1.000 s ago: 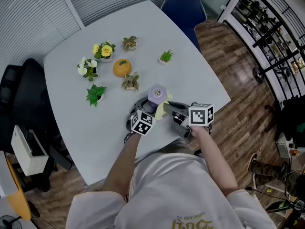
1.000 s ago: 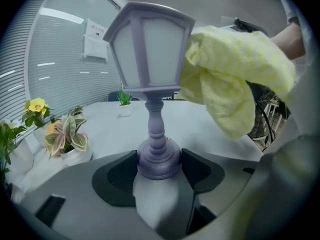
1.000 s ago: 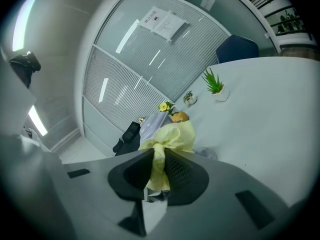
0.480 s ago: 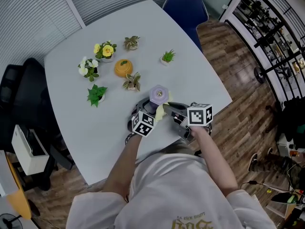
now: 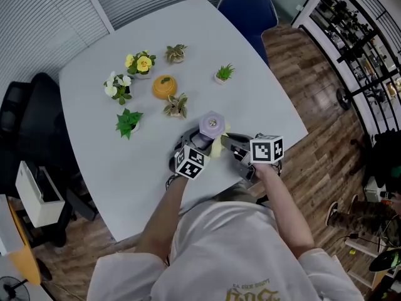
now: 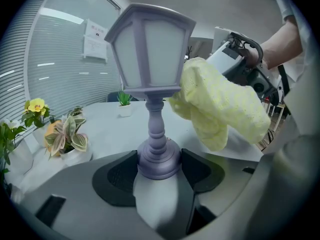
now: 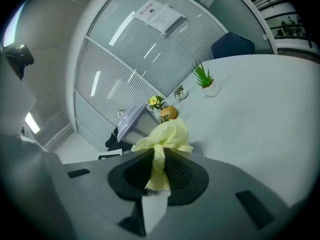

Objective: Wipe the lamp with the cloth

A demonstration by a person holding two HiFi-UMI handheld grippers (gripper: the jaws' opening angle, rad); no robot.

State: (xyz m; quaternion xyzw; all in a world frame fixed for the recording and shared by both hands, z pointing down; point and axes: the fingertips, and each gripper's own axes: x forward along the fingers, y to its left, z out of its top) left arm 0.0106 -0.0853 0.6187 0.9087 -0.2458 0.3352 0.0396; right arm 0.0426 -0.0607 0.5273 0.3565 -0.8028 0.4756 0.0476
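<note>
Lamp: a small lilac lantern-shaped lamp (image 5: 212,125) stands upright on the white table (image 5: 263,99), near the edge where the person stands.
Left tongs: the left tongs (image 6: 159,170) reach in from the person's side of the lamp and are clamped on its round base. One dark pad touches each side of the base. The turned stem and the lantern head rise clear above the jaws.
Right tongs: the right tongs (image 7: 159,168) are closed on the cloth. A narrow strip of it is pinched between the two pads, and the rest bunches out past the tips toward the lamp's head.
Cloth: the pale yellow cloth (image 6: 220,101) is crumpled into a loose wad. It sits on the right side of the lamp, level with the bottom of the lantern head and the upper stem. Its near fold meets the lower right corner of the head, but I cannot tell whether it presses there.
Height at the lamp: the left tongs are at the foot, the right tongs with the cloth are up by the head.
Beyond the lamp: a variegated plant (image 5: 175,106) is nearest, then an orange pot (image 5: 164,87), yellow flowers (image 5: 140,64), white flowers (image 5: 116,88) and a spiky green plant (image 5: 223,74).
Left of the lamp: a leafy green plant (image 5: 128,122).
Far past the lamp: a blue chair (image 5: 247,11) at the table's far edge.
</note>
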